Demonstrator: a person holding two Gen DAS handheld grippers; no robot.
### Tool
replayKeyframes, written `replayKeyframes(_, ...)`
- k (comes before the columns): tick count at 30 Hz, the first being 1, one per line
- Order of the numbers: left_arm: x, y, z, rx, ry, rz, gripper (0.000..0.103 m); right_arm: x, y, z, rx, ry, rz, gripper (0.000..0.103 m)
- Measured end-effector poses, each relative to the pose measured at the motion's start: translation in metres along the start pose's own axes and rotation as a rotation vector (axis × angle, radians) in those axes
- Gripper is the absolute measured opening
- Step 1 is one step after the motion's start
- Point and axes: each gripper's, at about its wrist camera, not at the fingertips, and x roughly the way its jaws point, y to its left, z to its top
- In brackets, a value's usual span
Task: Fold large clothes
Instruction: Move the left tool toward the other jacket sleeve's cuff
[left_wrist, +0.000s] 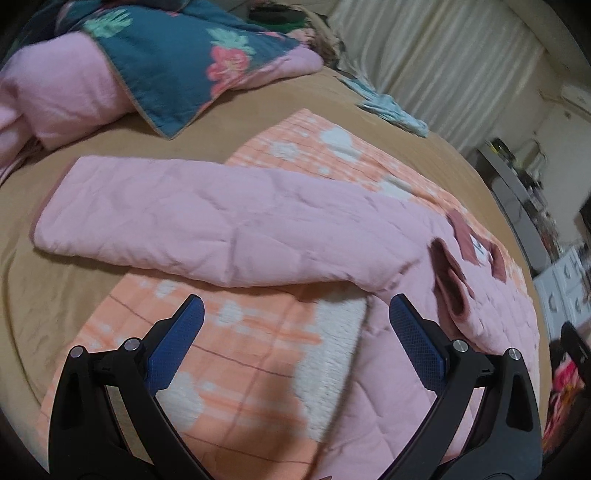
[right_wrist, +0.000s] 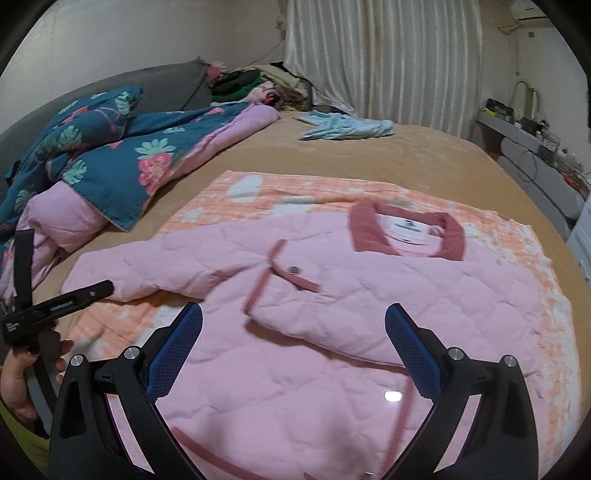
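Clearly the task's thing is the one pink quilted jacket (right_wrist: 295, 295), lying front-up and flat on an orange-and-white blanket (right_wrist: 236, 192) that covers the middle of a tan bed (right_wrist: 424, 155). In the right wrist view its dark pink collar (right_wrist: 406, 236) sits right of centre and its body fills the lower middle, so body and collar run up the frame, away from the fingers. One sleeve (left_wrist: 207, 218) stretches from the shoulder toward the left edge; in the left wrist view its long axis runs almost straight across the frame, just above the fingers. The left gripper (left_wrist: 295, 332) hovers over bare blanket below that sleeve, fingers spread wide and holding nothing, and looks the nearer one to it. The right gripper (right_wrist: 293, 343) hangs over the jacket's chest, fingers likewise spread and empty. Beyond lie one teal floral quilt (right_wrist: 110, 158) at the upper left and one light blue garment (right_wrist: 347, 127) near the top.
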Motion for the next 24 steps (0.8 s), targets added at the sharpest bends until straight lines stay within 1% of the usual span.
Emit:
replayKeyframes(4,0.002,0.018,0.003,-0.052,-0.001,0.023,0.094,0.01,0.029,0.006,-0.052,0.005,0.021,0.099)
replayKeyframes(8,0.003,0.034,0.007,-0.089,-0.02,0.067,0.094,0.025,0.057,0.015,-0.104,0.022,0.038,0.099)
replayKeyframes(13,0.009,0.06,0.011,-0.167,-0.016,0.109,0.094,0.042,0.086,0.023,-0.162,0.038,0.063,0.099)
replayKeyframes(19,0.016,0.087,0.01,-0.266,0.006,0.136,0.094,0.065,0.11,0.025,-0.188,0.065,0.09,0.099)
replayKeyframes(24,0.022,0.105,0.01,-0.343,0.019,0.14,0.094,0.074,0.117,0.021,-0.199,0.081,0.101,0.099)
